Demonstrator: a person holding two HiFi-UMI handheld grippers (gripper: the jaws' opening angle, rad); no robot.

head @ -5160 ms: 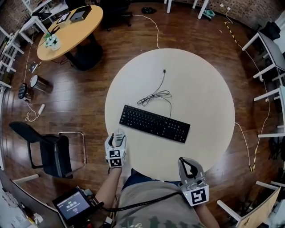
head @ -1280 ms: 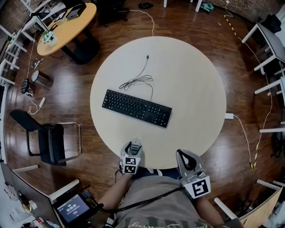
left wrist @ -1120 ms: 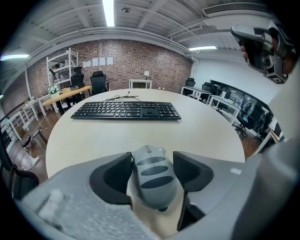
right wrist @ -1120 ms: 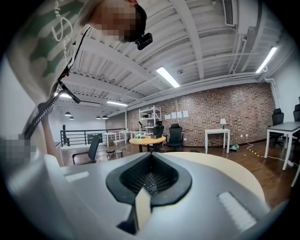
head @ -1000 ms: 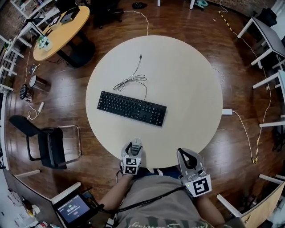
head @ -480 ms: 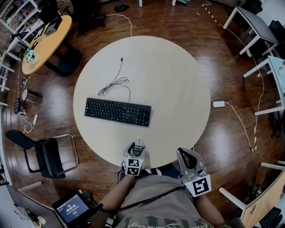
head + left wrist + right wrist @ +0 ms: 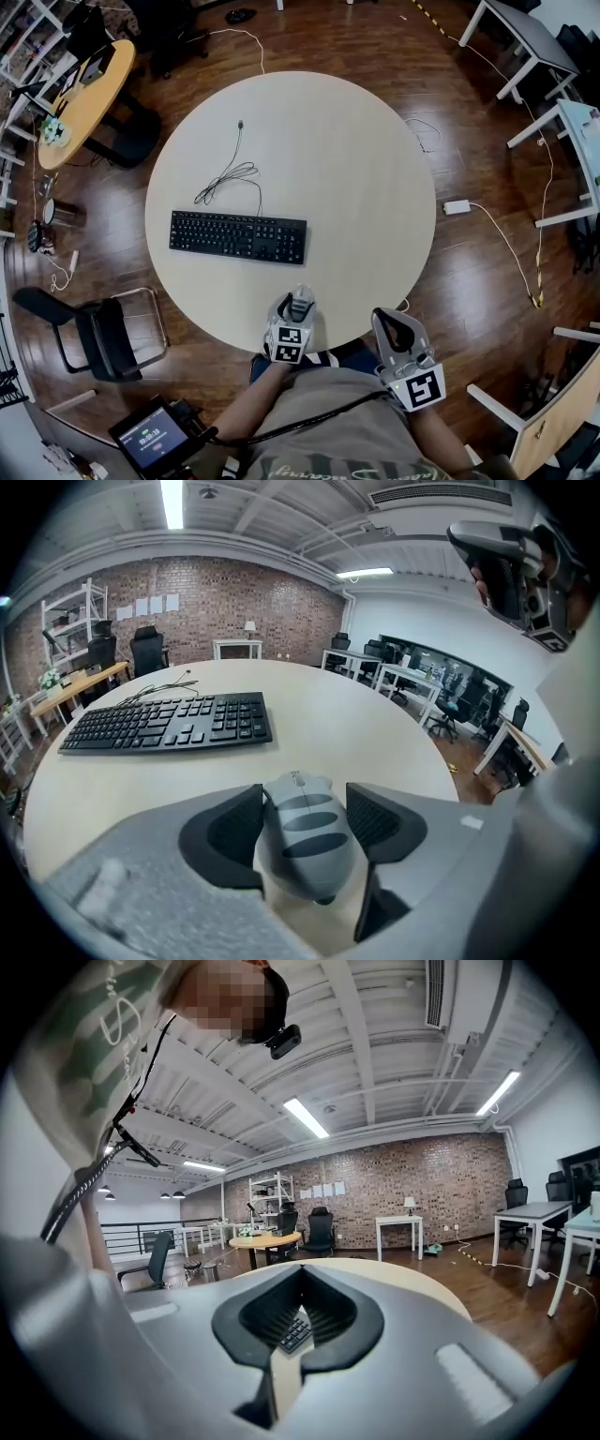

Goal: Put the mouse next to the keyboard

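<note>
Two handheld grippers meet at the 6 o'clock rim of a round table [image 7: 356, 159]. The left gripper [image 7: 299, 302] has its jaws pressed against both sides of a grey mouse [image 7: 309, 841]. The right gripper [image 7: 395, 324], off the rim at 5 o'clock, has its jaws together on nothing. A black keyboard [image 7: 238, 236] lies well apart, toward 10 o'clock from the mouse, with open tabletop between them and its cable [image 7: 228, 174] coiled just beyond. An office chair [image 7: 101, 330] stands at 8 o'clock and a white adapter [image 7: 457, 206] lies at 3.
</note>
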